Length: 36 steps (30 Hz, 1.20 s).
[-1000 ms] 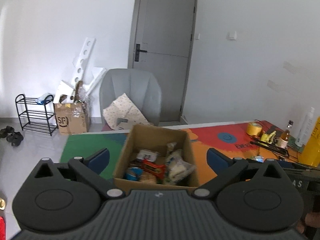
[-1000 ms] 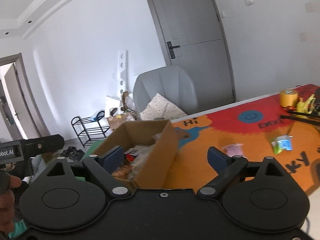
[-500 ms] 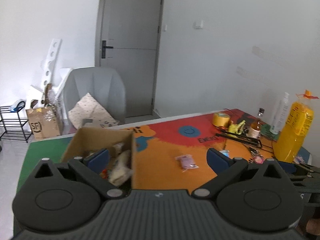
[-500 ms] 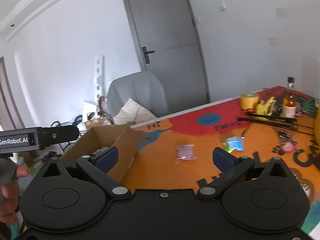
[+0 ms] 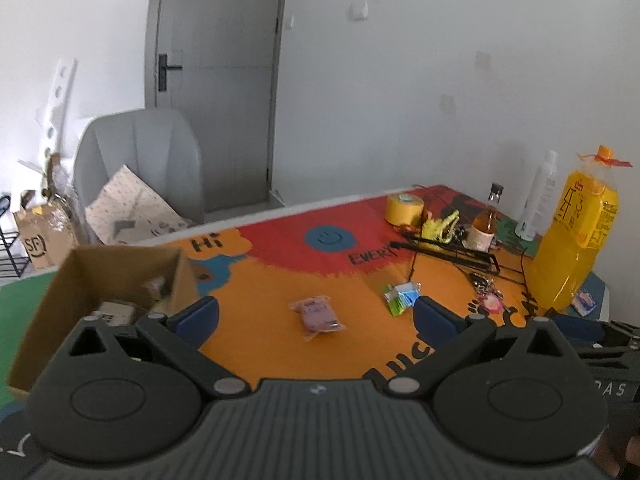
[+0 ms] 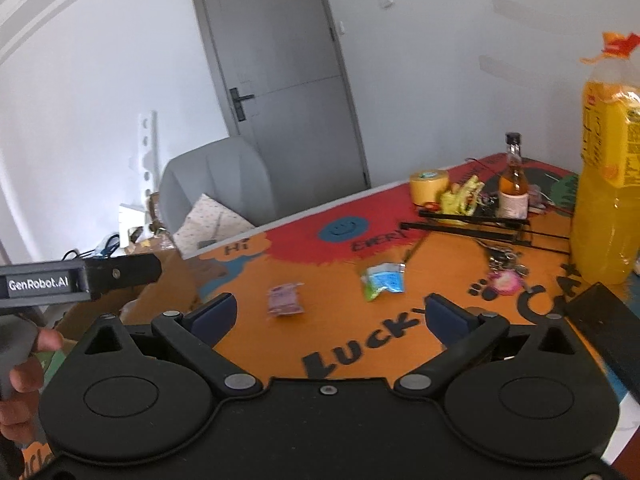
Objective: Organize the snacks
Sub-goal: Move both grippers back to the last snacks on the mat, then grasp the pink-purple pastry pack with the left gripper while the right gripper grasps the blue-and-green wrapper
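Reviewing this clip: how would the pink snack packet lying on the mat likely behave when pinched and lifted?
The pink packet looks like a thin, crinkled wrapper with crimped ends, so it probably flexes rather than stays stiff. It is small and lies flat on the mat, so it is likely light and unlikely to roll. Its glossy film may slip.

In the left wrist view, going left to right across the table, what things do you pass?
Open brown cardboard box → pink wrapped snack packet → green and blue snack packet → small amber glass bottle → tall white bottle → large yellow drink bottle.
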Each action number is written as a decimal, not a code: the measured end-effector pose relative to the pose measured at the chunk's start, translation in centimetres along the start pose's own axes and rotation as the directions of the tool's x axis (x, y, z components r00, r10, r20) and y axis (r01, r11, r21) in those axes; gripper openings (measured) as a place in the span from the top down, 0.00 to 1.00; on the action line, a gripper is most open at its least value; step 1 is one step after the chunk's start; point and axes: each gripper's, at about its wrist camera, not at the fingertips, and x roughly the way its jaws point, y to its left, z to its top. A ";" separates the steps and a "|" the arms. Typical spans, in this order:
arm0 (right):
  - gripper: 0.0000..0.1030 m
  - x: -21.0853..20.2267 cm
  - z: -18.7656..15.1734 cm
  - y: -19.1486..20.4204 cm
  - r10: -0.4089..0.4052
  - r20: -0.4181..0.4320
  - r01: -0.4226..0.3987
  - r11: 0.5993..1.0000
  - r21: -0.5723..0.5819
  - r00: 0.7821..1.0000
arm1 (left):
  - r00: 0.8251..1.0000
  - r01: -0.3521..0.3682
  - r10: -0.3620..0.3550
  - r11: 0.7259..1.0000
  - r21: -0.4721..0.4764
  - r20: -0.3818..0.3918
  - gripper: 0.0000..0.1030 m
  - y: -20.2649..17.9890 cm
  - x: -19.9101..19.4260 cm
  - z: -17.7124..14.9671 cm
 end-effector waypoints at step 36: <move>0.16 17.7 0.8 -6.0 0.000 -0.196 0.014 0.998 0.068 0.981 | 0.953 -0.085 0.059 0.994 -0.074 -0.297 0.31 0.3 20.8 -0.8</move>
